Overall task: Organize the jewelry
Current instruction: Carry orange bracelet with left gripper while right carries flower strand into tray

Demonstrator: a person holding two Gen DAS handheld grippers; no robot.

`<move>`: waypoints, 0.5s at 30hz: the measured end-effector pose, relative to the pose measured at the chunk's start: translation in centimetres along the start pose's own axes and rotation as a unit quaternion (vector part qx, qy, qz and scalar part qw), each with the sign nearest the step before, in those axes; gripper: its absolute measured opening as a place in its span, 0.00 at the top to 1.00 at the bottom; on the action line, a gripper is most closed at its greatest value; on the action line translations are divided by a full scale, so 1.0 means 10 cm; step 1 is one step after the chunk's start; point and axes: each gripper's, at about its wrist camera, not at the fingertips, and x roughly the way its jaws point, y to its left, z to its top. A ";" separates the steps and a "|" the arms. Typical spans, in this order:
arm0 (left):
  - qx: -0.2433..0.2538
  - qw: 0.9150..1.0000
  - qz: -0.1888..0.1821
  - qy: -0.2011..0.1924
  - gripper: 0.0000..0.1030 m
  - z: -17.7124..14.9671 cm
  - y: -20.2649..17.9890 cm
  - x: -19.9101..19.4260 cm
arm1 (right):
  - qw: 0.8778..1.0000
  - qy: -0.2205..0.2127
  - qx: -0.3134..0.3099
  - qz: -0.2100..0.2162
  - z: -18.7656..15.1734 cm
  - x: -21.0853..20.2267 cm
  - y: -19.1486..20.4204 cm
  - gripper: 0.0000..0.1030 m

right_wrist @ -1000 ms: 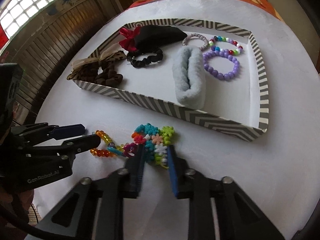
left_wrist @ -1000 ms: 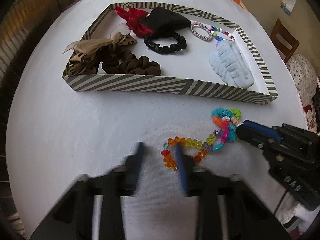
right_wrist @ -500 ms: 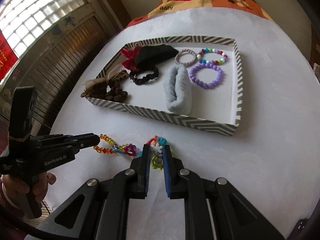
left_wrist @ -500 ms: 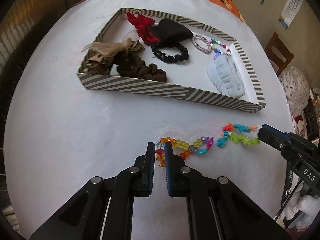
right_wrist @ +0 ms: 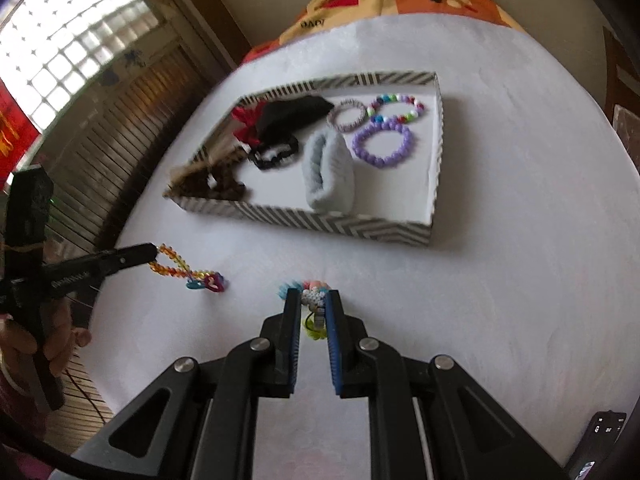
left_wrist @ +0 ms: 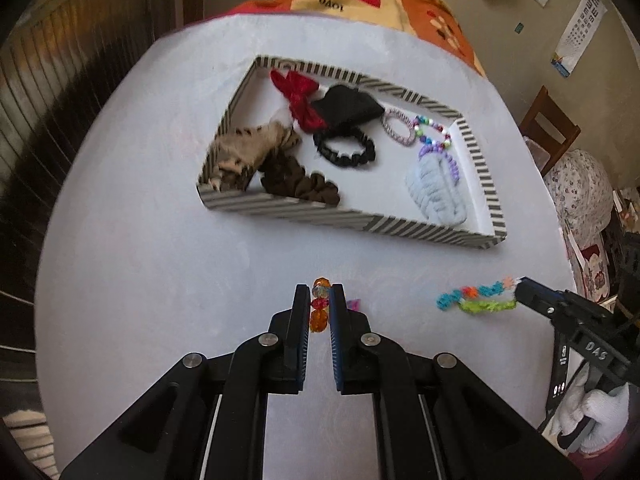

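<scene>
At lower centre of each wrist view, left gripper (left_wrist: 320,300) clamps the bead bracelet (left_wrist: 319,312); right gripper (right_wrist: 313,300) clamps the colourful band (right_wrist: 314,300). Striped tray (right_wrist: 340,227) lies above, apart.

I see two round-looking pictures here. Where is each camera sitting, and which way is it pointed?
Left wrist view: rides on the left gripper, looking down its fingers at the orange bead bracelet it pinches; the right gripper shows at the right edge.
Right wrist view: rides on the right gripper, shut on the flower-bead bracelet; the left gripper and a hand show at left.
Both share the striped tray on the white table.
</scene>
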 end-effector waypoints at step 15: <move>0.024 0.997 0.011 -0.073 1.00 0.48 -0.21 -0.51 | 0.996 -0.085 -0.019 0.000 0.40 -0.72 0.12 0.88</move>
